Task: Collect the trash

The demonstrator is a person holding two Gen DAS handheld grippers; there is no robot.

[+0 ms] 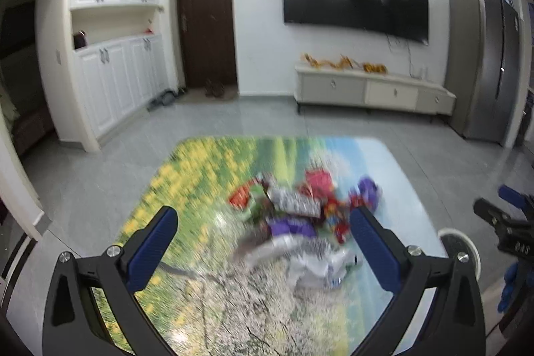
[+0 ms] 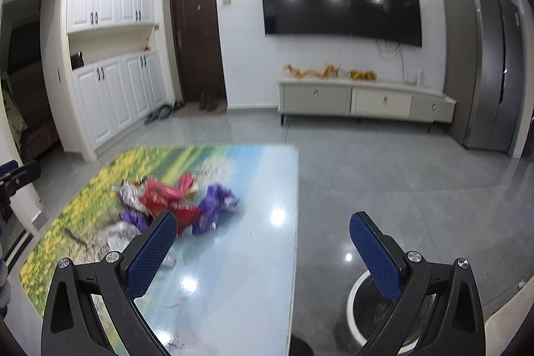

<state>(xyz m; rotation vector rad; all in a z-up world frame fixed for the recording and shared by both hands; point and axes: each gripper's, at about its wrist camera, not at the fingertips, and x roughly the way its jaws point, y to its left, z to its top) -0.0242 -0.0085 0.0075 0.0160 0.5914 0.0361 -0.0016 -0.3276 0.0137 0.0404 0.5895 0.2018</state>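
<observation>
Two grippers hover wide open, empty. Ahead of the left gripper (image 1: pixel 263 232) lies a heap of crumpled red, purple and silver wrappers (image 1: pixel 300 216) on the glossy flower-printed table (image 1: pixel 200 306). Bare tabletop reaches its right edge beneath the right gripper (image 2: pixel 263 236); beyond that edge a white-rimmed round bin (image 2: pixel 367 316) stands on grey floor tiles (image 2: pixel 417 182).

Right gripper (image 2: pixel 262 242) — jaws wide apart, nothing between them — above the table (image 2: pixel 260 256). Wrappers (image 2: pixel 177 206) heaped near its left finger; bin (image 2: pixel 353 306) on the floor beside the table.
</observation>
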